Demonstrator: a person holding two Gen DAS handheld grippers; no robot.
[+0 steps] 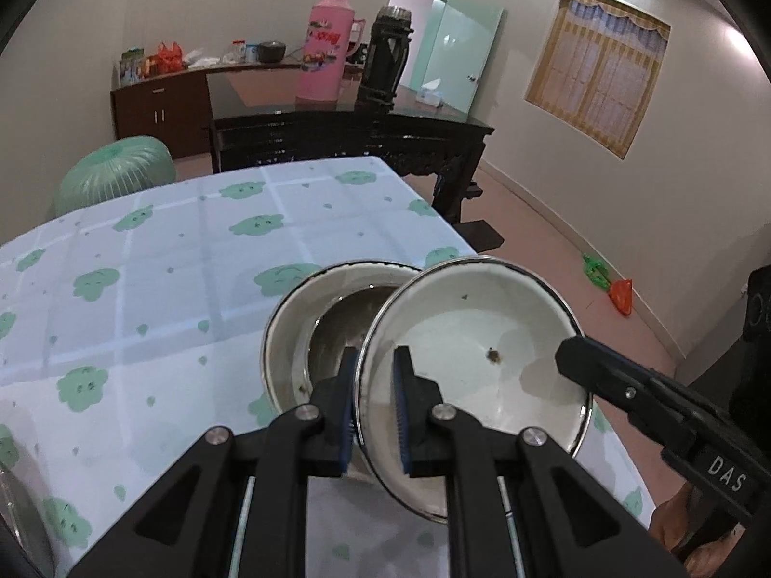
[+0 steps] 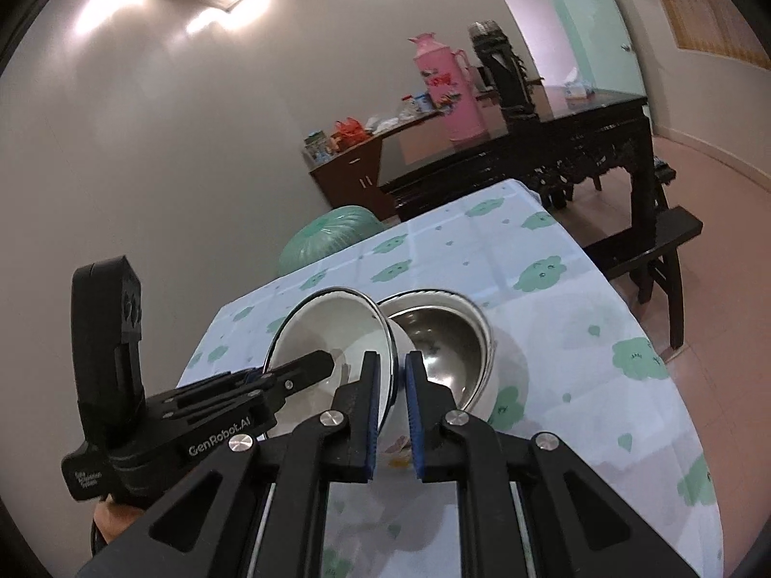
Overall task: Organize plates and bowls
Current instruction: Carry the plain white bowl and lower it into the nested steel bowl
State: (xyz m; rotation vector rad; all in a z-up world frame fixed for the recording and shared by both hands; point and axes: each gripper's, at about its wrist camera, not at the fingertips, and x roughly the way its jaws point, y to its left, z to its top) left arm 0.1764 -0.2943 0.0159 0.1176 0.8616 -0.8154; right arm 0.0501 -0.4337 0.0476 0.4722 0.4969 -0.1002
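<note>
**A:** Which way did the white bowl [image 1: 474, 361] face?

**B:** It was tipped up on edge, its open mouth turned toward the left gripper's [image 1: 376, 400] camera and partly upward, with its rim plane steep rather than flat. In the right wrist view the same white bowl [image 2: 327, 337] leaned against the steel bowl [image 2: 443, 337], rim to rim.

**A:** And the steel one?

**B:** The steel bowl [image 1: 332, 322] sat on the tablecloth [image 1: 144, 265] near the table's right edge, mouth up and tilted slightly. It was partly behind the white bowl.

**A:** Where was the white bowl relative to the claws?

**B:** Its near rim ran between the left gripper's blue pads [image 1: 397, 409], one finger outside the wall and one inside. The jaws stood narrowly apart; whether both pads pressed the rim I could not tell. The right gripper [image 2: 390, 409] likewise straddled the bowl's wall on its other side, fingers close together, contact equally unclear.

**A:** Anything behind?

**B:** A pink thermos [image 1: 325, 48] stood on a dark table [image 1: 347, 130] well beyond.
</note>
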